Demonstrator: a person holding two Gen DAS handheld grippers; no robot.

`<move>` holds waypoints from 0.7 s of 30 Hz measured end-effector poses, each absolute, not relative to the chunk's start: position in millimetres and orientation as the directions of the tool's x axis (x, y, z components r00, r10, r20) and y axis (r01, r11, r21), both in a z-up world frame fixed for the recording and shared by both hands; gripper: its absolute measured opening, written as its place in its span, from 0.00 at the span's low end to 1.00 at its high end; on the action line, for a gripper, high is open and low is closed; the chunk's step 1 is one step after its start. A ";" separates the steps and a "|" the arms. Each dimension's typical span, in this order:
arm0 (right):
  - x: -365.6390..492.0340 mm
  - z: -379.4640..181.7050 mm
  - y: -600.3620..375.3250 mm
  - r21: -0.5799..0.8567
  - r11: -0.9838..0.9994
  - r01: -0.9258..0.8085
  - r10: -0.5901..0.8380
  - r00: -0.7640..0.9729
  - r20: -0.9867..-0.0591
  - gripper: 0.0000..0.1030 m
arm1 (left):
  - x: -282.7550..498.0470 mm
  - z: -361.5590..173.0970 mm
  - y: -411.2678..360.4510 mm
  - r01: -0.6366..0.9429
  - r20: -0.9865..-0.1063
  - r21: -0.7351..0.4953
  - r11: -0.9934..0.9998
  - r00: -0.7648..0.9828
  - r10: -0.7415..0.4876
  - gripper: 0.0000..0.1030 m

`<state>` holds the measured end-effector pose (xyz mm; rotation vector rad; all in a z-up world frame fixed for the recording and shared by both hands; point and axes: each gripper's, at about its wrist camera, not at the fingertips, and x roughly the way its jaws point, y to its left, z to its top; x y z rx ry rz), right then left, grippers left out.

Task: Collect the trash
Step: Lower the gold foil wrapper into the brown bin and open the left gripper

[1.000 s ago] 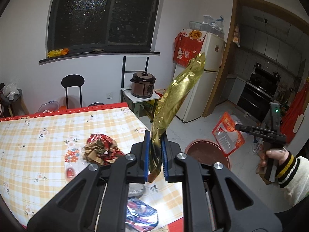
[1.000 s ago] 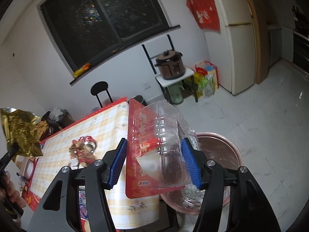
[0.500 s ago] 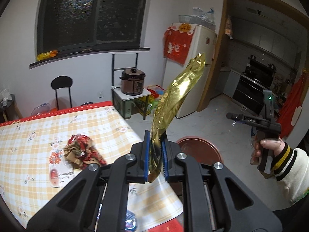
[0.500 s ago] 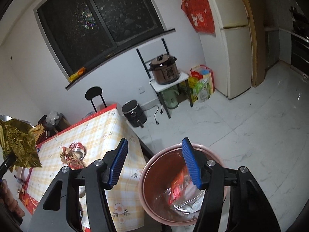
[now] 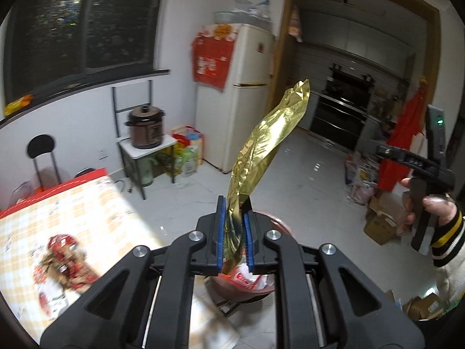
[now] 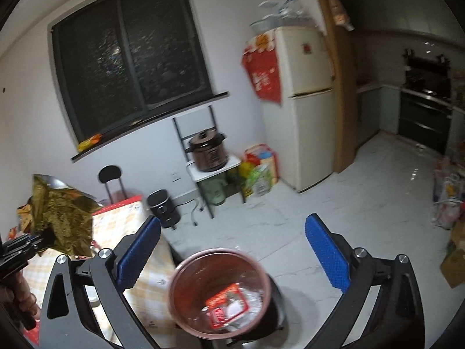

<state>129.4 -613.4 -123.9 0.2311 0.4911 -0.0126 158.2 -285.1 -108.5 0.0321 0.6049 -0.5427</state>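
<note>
My left gripper (image 5: pixel 234 232) is shut on a crumpled gold foil bag (image 5: pixel 267 145) that stands up from its blue pads. Just behind and below it sits the round dark-red bin (image 5: pixel 241 290). In the right wrist view that bin (image 6: pixel 186 264) stands on the floor below my right gripper (image 6: pixel 232 250), whose jaws are opening wide with nothing between them. A red and clear plastic package (image 6: pixel 228 309) lies inside the bin. The gold bag (image 6: pixel 58 218) and the left gripper show at that view's left edge. A red and gold wrapper (image 5: pixel 65 258) lies on the table.
The checked tablecloth table (image 5: pixel 87 203) sits left of the bin. Beyond are a black chair (image 5: pixel 40 151), a brown cooker (image 5: pixel 145 129) on a small stand, bags by the white fridge (image 5: pixel 247 93), and cardboard boxes (image 5: pixel 380 226) at the right. A hand holds the right gripper (image 5: pixel 421 192).
The right gripper let the red and clear package drop into the bin, rose and opened wide. The left gripper carried the gold bag from over the table to right by the bin.
</note>
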 end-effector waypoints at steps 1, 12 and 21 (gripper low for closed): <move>123.2 -123.0 -620.4 0.215 0.973 0.087 0.024 0.883 -0.470 0.95 | 162.0 -111.4 -292.2 0.507 -0.553 -0.128 0.852 0.677 -0.486 0.14; 80.7 -138.0 -671.3 0.227 0.941 0.249 -0.101 0.851 -0.515 0.95 | 215.8 -155.1 -366.8 0.576 -0.640 -0.158 0.802 0.559 -0.527 0.15; 56.8 -150.6 -682.8 0.238 0.920 0.311 -0.140 0.829 -0.541 0.95 | 244.3 -169.7 -394.2 0.588 -0.659 -0.146 0.795 0.542 -0.522 0.56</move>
